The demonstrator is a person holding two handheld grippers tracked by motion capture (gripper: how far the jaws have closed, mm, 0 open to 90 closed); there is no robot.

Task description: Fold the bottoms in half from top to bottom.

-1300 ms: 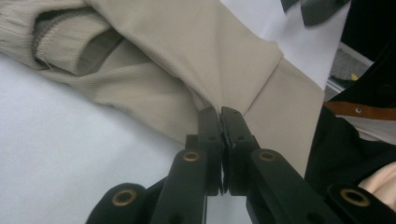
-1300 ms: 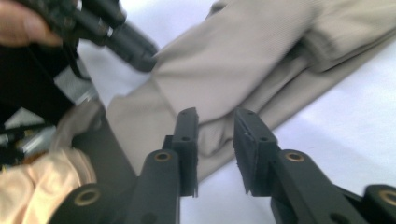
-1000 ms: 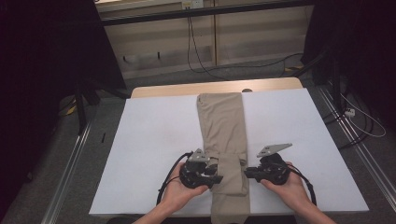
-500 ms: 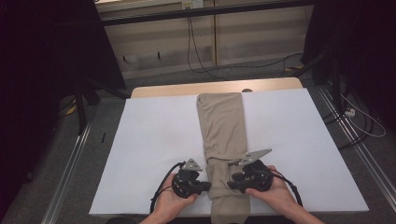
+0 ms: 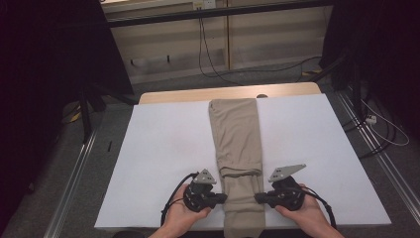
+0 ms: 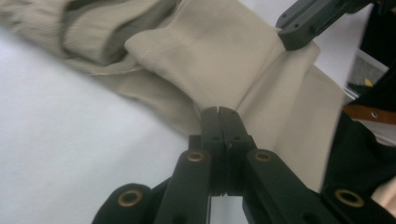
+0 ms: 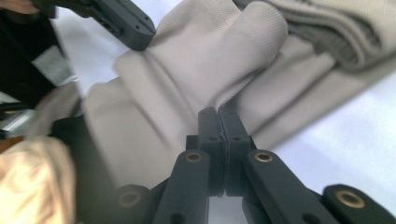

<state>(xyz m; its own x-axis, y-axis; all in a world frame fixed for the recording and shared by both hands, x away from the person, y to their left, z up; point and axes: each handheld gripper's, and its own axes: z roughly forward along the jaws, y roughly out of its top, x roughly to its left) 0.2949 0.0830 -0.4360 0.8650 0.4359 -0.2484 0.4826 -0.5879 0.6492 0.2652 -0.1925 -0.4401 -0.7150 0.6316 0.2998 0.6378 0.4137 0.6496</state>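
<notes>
In the high view, a pair of beige trousers (image 5: 236, 144) is being laid lengthwise down the middle of the white worktop (image 5: 163, 148), its long axis running from the far edge toward the person. The far end is lying square against the bare wooden strip (image 5: 173, 95) at the back of the worktop; the near end is hanging slightly over the front edge. A fold is being shown across the trousers near the front, with a doubled layer lying over the lower part. The left tool (image 5: 221, 198) is being held at the left edge of the trousers, and the right tool (image 5: 259, 198) at the right edge, both near the front and pointing inward at each other. Wide bare worktop is being left on both sides of the trousers, and the right tool's jaws have just been closing.

In the left gripper view, the left tool (image 6: 219, 110) is being kept fully pinched on the trousers' (image 6: 210, 60) edge, a ridge of cloth rising from the tips. The right tool's jaw end is showing at the far side of the trousers, top right.

In the right gripper view, the right tool (image 7: 218, 112) is being held closed on the opposite edge of the trousers (image 7: 196, 60), cloth bunching at the tips. The left tool's jaw end is being seen beyond the trousers, upper left.
</notes>
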